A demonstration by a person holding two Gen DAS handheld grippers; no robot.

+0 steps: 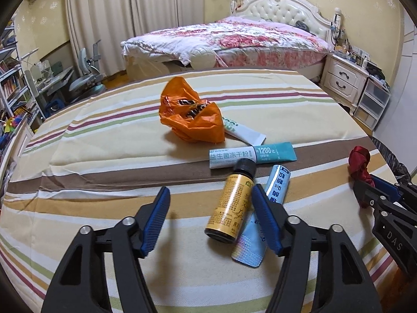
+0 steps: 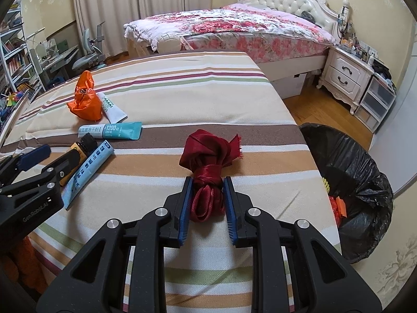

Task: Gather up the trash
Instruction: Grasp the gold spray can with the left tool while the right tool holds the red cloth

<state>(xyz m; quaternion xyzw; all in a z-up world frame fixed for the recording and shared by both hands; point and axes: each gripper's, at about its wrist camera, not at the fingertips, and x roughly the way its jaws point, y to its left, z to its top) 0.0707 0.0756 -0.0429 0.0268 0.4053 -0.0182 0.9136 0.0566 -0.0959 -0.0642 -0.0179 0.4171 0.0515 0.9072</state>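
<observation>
Right gripper (image 2: 208,182) jaws narrow, clamped on the knotted red ribbon (image 2: 208,161), pads pressing both sides of the bundle. Left gripper (image 1: 211,203) jaws about half wide, nothing gripped; no pad touches the yellow bottle (image 1: 229,206), which lies between them, close against the right-hand finger.

Landmark: black-lined trash bin (image 2: 365,156), standing on the floor just off the right edge of the striped table (image 2: 182,83). The ribbon is the piece nearest the bin, over the table, not yet past the edge. Everything else sits well to the left of the bin, bottle included.

Risks, as I judge them:
- The ribbon is slippery satin and only its tail is pinched. The knot hangs free ahead of the pads, so a quick swing to the bin could pull it out short of the rim.
- The bottle is round and lies on its side. If one pad lands first it rolls, or the jaws also catch the pale blue sachet (image 1: 263,208) touching it.
- The two grippers are close together, so crossing paths means a knock.

Count on the table: one ribbon, one bottle, one orange plastic bag (image 1: 191,114), one white tube (image 1: 245,133), two sachets (pale blue, and white-teal (image 1: 252,155)). One bin, with some trash already in it.
</observation>
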